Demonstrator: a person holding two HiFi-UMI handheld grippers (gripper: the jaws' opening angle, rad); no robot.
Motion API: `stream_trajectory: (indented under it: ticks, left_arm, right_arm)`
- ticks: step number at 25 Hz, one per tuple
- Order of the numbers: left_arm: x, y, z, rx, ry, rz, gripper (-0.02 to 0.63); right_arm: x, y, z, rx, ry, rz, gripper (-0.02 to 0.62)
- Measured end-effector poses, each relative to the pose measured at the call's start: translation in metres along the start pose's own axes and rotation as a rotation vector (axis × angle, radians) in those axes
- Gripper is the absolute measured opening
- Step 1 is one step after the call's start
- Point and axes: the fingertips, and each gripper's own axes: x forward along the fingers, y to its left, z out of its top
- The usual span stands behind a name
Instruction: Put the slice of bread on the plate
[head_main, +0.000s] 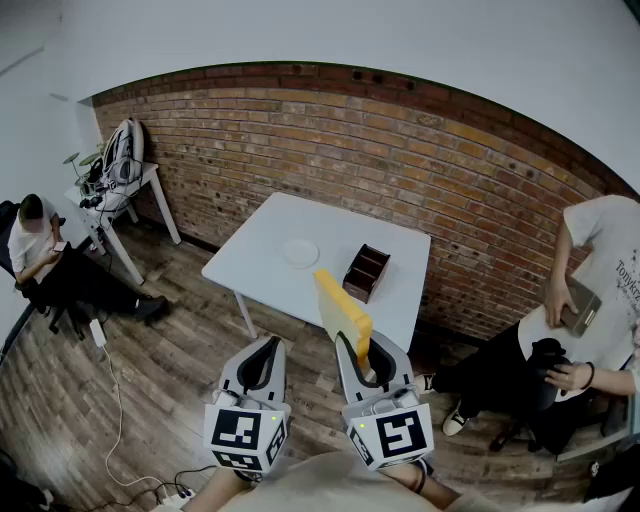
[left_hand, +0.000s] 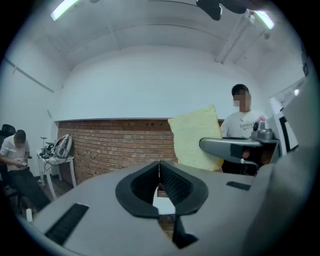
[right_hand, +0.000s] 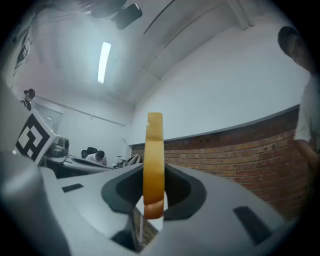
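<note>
The pick-up half of the job looks done. The right tool (right_hand: 152, 192) is gripping the slice of bread (right_hand: 153, 160) near its lower edge, its jaws standing only narrowly apart and pressing on the two flat faces. The slice is standing upright, on edge, and rising well above the jaw tips. In the head view the yellow slice is sticking up and forward out of that tool, in the air over the wooden floor, short of the near edge of the tabletop (head_main: 255, 268).

The left tool (left_hand: 159, 172) is taking no part. Its jaws are lying together with nothing between them, and it is hanging just beside the right one, pointing roughly level.

What is left is the carry and the placing. The plate (head_main: 300, 252) is sitting empty near the middle of the white tabletop, well apart from the bread, with a small dark wooden box (head_main: 366, 272) standing to its right. By my reading, the person is going to need to reach the right tool forward over the tabletop, steer left of the box, and tip the slice from upright toward flat before letting go, so that it is lying on the plate rather than toppling off its rim.

Two people are sitting at the sides of the room, well clear of the path to the plate. So the task is roughly at its midpoint: the bread is in hand and lifted, and nothing is on the plate yet.
</note>
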Motion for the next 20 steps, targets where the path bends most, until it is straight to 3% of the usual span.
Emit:
stream_trajectory:
  ticks: [13, 20]
  left_arm:
    - [-0.004, 0.012, -0.001, 0.005, -0.007, 0.028, 0.014]
    - [0.002, 0.016, 0.0, 0.006, -0.034, 0.069, 0.014]
  right_arm:
    - [0.004, 0.013, -0.01, 0.029, 0.005, 0.027, 0.091]
    - [-0.001, -0.013, -0.023, 0.063, 0.023, 0.018, 0.094]
